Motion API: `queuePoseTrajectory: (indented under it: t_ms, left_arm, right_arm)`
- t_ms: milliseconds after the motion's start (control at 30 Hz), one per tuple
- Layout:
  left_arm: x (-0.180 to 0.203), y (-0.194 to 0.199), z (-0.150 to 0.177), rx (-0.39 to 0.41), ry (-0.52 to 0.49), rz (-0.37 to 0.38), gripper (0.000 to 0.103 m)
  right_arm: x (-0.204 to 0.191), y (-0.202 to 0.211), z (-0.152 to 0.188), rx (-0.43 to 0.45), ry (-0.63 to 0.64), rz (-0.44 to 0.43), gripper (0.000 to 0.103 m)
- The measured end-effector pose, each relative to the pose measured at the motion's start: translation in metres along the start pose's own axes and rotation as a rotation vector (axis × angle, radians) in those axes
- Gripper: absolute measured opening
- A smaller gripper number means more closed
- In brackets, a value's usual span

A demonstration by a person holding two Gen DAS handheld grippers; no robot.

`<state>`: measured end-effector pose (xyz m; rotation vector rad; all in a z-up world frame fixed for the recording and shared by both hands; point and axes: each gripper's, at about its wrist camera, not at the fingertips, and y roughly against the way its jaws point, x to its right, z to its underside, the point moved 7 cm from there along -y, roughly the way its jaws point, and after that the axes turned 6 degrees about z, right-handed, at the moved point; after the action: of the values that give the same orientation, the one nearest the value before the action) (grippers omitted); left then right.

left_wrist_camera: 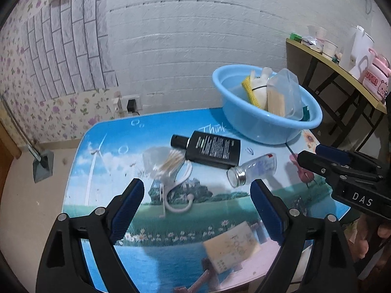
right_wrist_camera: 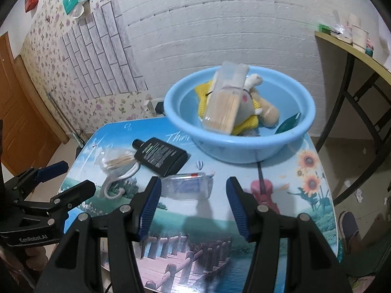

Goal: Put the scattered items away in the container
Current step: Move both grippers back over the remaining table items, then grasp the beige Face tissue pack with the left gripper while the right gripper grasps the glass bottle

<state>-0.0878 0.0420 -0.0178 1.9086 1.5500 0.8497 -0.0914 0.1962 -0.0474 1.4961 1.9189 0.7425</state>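
Note:
The light blue basin [left_wrist_camera: 266, 122] [right_wrist_camera: 239, 146] stands at the table's far side, holding a plush toy [right_wrist_camera: 254, 102] and a clear bag of wooden sticks [right_wrist_camera: 224, 97]. On the table before it lie a black bottle [left_wrist_camera: 212, 149] [right_wrist_camera: 161, 156], a small clear bottle [left_wrist_camera: 251, 168] [right_wrist_camera: 188, 188], a bag of cotton swabs [left_wrist_camera: 166, 163] [right_wrist_camera: 117, 161] and a white cord hook [left_wrist_camera: 176, 195]. A pale yellow packet [left_wrist_camera: 232, 246] lies near the front edge. My left gripper [left_wrist_camera: 196, 185] [right_wrist_camera: 77, 175] hangs open above the hook. My right gripper [right_wrist_camera: 193, 188] [left_wrist_camera: 309, 153] is open just short of the clear bottle.
The low table [left_wrist_camera: 102, 151] has a picture-printed glossy top with rounded corners. A side table [left_wrist_camera: 342, 73] with cups and containers stands to the right on dark legs. A wall socket with a plug [left_wrist_camera: 132, 105] sits behind the table. A shoe [right_wrist_camera: 349, 227] rests on the floor at right.

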Motion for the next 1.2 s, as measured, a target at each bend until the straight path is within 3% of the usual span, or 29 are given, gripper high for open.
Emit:
queuePoseTrajectory:
  t_ms: [733, 1100, 1200]
  left_arm:
    - [-0.028, -0.018, 0.042, -0.068, 0.107, 0.072, 0.089]
    - [0.005, -0.027, 0.072, -0.146, 0.105, 0.175, 0.089]
    - [0.013, -0.033, 0.078, -0.171, 0.089, 0.176, 0.089]
  right_arm:
    - [0.013, -0.018, 0.029, -0.04, -0.039, 0.0, 0.055]
    - [-0.002, -0.039, 0.036, -0.082, -0.004, -0.027, 0.055]
    - [-0.006, -0.043, 0.036, -0.087, 0.001, -0.03, 0.066]
